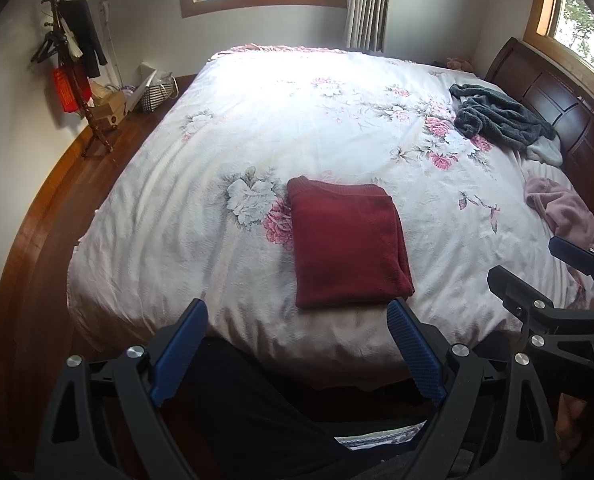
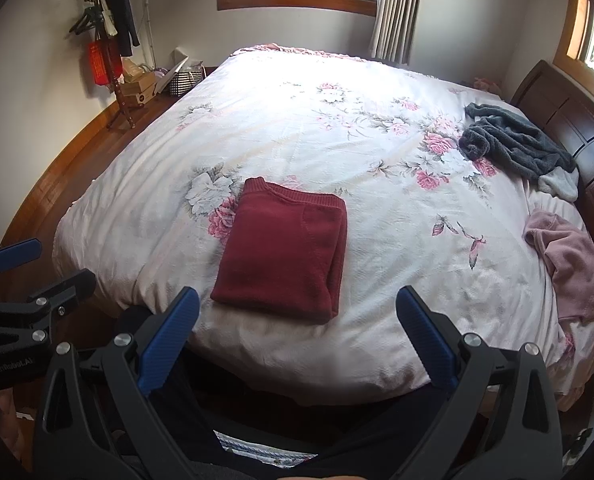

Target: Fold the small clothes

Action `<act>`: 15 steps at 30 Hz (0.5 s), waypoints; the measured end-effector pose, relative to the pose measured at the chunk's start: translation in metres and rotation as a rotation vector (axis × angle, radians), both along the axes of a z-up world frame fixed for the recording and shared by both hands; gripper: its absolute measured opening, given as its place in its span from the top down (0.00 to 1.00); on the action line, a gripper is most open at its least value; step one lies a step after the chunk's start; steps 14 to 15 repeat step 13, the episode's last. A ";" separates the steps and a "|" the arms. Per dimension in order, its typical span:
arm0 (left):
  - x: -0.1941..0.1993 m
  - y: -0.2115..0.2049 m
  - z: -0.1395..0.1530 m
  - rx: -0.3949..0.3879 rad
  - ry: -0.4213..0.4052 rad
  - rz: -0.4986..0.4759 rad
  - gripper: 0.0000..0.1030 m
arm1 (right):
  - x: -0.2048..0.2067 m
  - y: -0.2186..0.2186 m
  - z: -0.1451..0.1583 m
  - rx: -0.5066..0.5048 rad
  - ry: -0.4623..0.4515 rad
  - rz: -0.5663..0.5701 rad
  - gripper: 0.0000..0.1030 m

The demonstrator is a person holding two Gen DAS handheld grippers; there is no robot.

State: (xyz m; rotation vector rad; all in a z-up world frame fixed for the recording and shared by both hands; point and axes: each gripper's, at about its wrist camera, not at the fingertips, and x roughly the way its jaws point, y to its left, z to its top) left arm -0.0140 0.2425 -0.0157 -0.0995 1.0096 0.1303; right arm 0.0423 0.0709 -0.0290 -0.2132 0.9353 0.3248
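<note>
On the bed: red sweater (image 1: 349, 246), folded into a neat rectangle, collar at the far edge, lying flat on the floral duvet (image 1: 217, 140) near the front edge.
Left gripper (image 1: 299, 314): fingers spread wide, nothing between them, hovering short of the near hem of the sweater, not touching it.
Left fingers vs sweater: right-hand finger (image 1: 413, 352) tip just beside the sweater's near right corner; the other finger well off to the left over bare duvet.
Right gripper (image 2: 297, 304): fingers also wide apart and empty, held back over the bed's front edge.
Right fingers vs sweater: left-hand finger (image 2: 169, 340) near the sweater's near left corner; near hem sitting between the two fingertips, just beyond them.
Why held so: both pairs pulled clear and open, likely because this piece looks finished and needs no more grip.
Why placed so: sweater close to the front edge, within easy reach, squared up for stacking by the look of it.
Still waiting: grey garment (image 1: 501, 118) crumpled by the headboard (image 1: 557, 100), pink garment (image 2: 573, 268) bunched at the right edge, both well apart from the fingers.
Likely next: a long reach right for one of those.
</note>
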 end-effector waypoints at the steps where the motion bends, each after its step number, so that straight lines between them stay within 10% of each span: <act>1: -0.001 0.000 0.000 0.000 0.000 0.002 0.11 | 0.000 0.000 0.000 0.000 0.000 -0.001 0.04; 15: 0.000 0.000 -0.002 -0.001 0.000 0.003 0.11 | -0.002 -0.002 0.002 0.026 0.004 -0.012 0.03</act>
